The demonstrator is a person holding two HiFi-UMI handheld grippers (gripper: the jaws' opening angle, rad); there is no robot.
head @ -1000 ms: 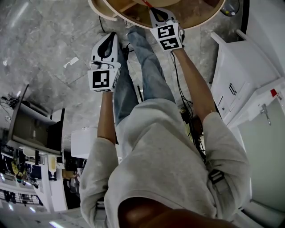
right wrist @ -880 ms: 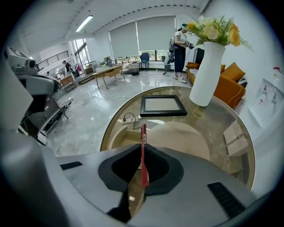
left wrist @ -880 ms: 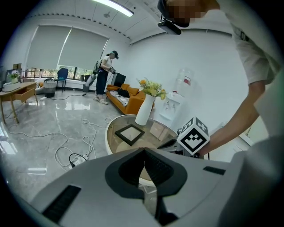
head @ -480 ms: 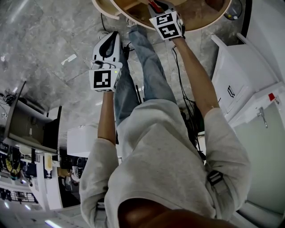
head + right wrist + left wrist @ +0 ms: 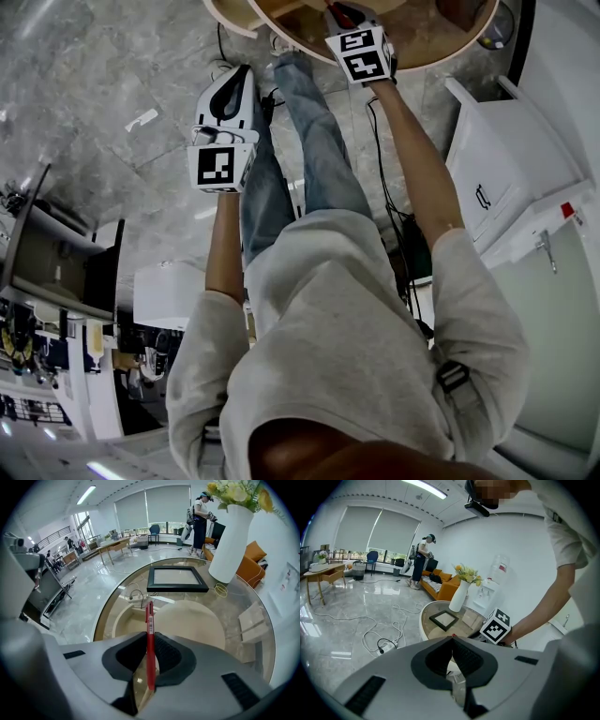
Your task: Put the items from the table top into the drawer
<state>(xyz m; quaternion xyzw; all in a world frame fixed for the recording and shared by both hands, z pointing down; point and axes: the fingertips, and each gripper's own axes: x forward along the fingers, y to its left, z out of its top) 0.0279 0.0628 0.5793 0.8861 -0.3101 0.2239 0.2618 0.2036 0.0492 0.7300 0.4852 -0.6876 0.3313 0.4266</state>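
While the table [image 5: 431,42] takes only the top edge of the head view, the right gripper [image 5: 342,14] has moved higher in that frame during the last second and now hangs further over the round top. The left gripper [image 5: 234,89] has almost not moved. It hovers at upper left, above the floor and away from the table. I judge that the carry to the drawer is in progress and the release is not yet done.

The right gripper view shows what the head view hides. Its jaws are pressed closed on a red pen [image 5: 149,620], which stands up in the centre of the frame. Under the glass, at the pen tip, lies a beige tub [image 5: 116,619], probably the drawer. At the upper part of this view a vase [image 5: 232,541], a black frame [image 5: 177,587] and a small yellow ring [image 5: 220,590] rest on the glass.

The left gripper view shows its own jaws meeting with nothing between them.
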